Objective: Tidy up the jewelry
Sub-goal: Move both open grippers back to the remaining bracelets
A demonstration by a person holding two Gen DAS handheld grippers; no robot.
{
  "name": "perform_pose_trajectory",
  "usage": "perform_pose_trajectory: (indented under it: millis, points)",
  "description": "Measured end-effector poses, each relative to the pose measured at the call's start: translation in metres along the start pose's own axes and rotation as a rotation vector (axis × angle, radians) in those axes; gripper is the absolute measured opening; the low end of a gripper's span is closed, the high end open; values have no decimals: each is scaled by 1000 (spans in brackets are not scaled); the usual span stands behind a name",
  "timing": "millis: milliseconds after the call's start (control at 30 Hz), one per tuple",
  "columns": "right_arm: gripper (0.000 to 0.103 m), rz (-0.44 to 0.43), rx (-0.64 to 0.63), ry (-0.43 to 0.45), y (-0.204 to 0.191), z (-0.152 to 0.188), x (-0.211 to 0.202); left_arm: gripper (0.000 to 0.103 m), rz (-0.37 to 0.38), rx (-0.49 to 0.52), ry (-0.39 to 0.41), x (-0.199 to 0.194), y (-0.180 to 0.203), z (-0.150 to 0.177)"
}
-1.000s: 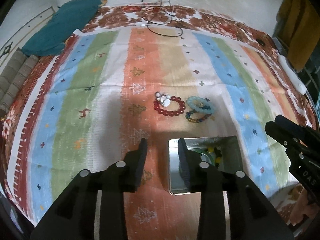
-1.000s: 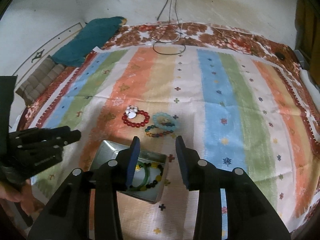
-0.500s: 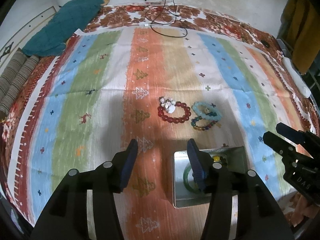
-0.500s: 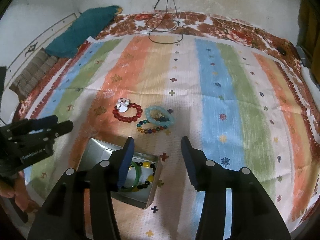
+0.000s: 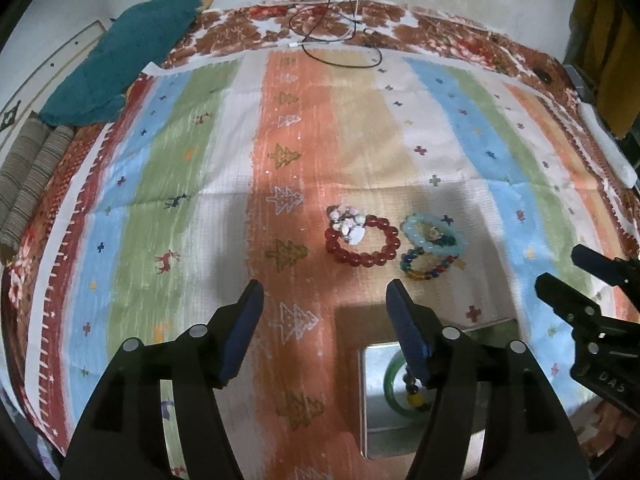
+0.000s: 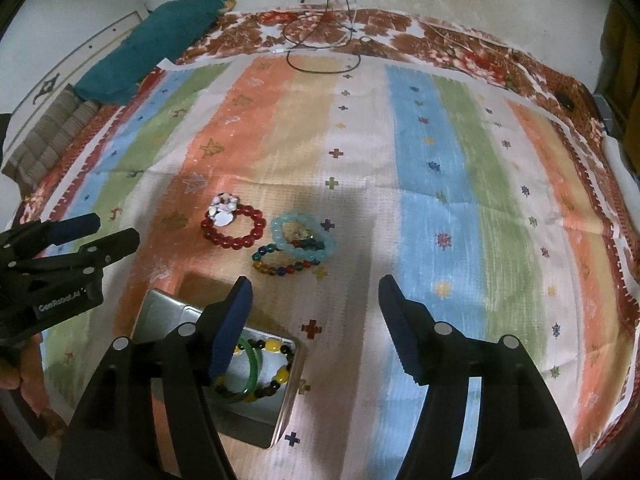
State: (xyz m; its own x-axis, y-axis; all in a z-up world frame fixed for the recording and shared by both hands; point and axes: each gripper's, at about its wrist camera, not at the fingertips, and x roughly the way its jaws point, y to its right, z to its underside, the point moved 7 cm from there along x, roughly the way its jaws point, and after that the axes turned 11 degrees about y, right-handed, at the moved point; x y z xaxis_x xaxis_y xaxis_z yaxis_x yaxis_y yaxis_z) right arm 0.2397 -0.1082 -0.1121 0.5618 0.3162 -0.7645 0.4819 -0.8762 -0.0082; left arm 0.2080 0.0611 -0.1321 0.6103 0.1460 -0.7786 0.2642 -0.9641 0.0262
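Observation:
A red bead bracelet (image 5: 376,254) (image 6: 234,238) with a white charm lies on the striped cloth. Beside it a pale blue bracelet (image 5: 434,242) (image 6: 302,250) overlaps a multicoloured bead bracelet (image 5: 426,272) (image 6: 280,268). A metal tin (image 5: 376,432) (image 6: 160,312) nearer me holds a green bangle (image 6: 252,380) and a yellow-and-dark bead bracelet (image 6: 280,374). My left gripper (image 5: 322,316) is open and empty above the cloth, left of the tin. My right gripper (image 6: 316,312) is open and empty, right of the tin, short of the bracelets.
The striped cloth (image 5: 180,168) covers a bed. A teal cushion (image 5: 120,64) lies at the far left. Black and white cables (image 5: 336,36) lie at the far edge. Brown rolled fabric (image 5: 28,176) sits at the left edge.
Both grippers have opened wider and drawn back and up. The bracelets and the tin have not moved.

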Motion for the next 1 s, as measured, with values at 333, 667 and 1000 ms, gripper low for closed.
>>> perform_pose_trajectory:
  millis: [333, 667, 1000]
  points:
    - [65, 0, 13, -54, 6, -1, 26, 66, -5, 36, -10, 14, 5, -9]
    - [65, -6, 20, -78, 11, -9, 45, 66, 0, 42, -48, 41, 1, -16]
    - [65, -17, 23, -123, 14, -7, 69, 66, 19, 71, -69, 62, 10, -21]
